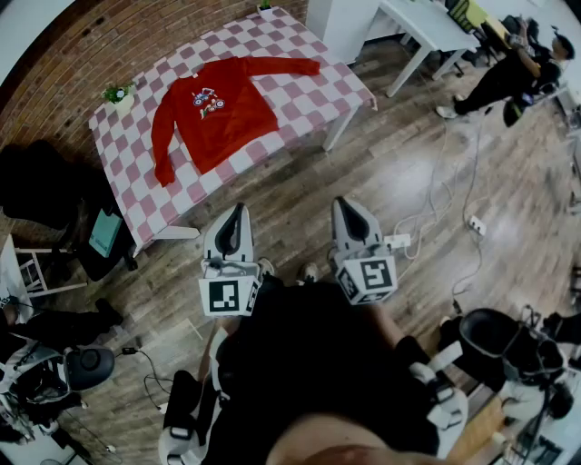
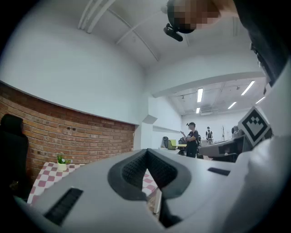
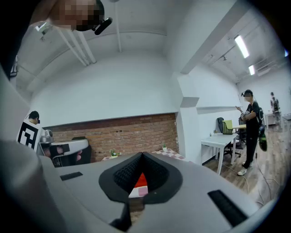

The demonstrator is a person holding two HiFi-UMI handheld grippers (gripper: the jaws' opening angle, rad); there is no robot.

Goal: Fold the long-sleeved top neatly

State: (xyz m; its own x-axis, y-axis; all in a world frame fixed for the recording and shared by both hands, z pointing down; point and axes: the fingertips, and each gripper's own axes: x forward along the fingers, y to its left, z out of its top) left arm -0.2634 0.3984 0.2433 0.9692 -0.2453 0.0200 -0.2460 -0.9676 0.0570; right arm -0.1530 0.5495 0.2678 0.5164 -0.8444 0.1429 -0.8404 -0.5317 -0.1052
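Note:
A red long-sleeved top [image 1: 218, 109] with a printed picture on the chest lies spread flat on the checked table [image 1: 300, 64], both sleeves stretched out. A sliver of the red top [image 3: 141, 180] shows between the right jaws in the right gripper view. My left gripper [image 1: 233, 224] and right gripper [image 1: 351, 218] hang side by side over the wooden floor, well short of the table. Both are shut with nothing in them. In the left gripper view, the left gripper [image 2: 146, 160] points level toward the checked table [image 2: 45, 175].
A small potted plant [image 1: 118, 93] stands at the table's left corner, and another plant [image 1: 265, 5] at the far edge. A white desk [image 1: 427, 27] and a person [image 1: 508, 73] are at the right. Cables and a power strip [image 1: 477, 225] lie on the floor; chairs and gear crowd the left.

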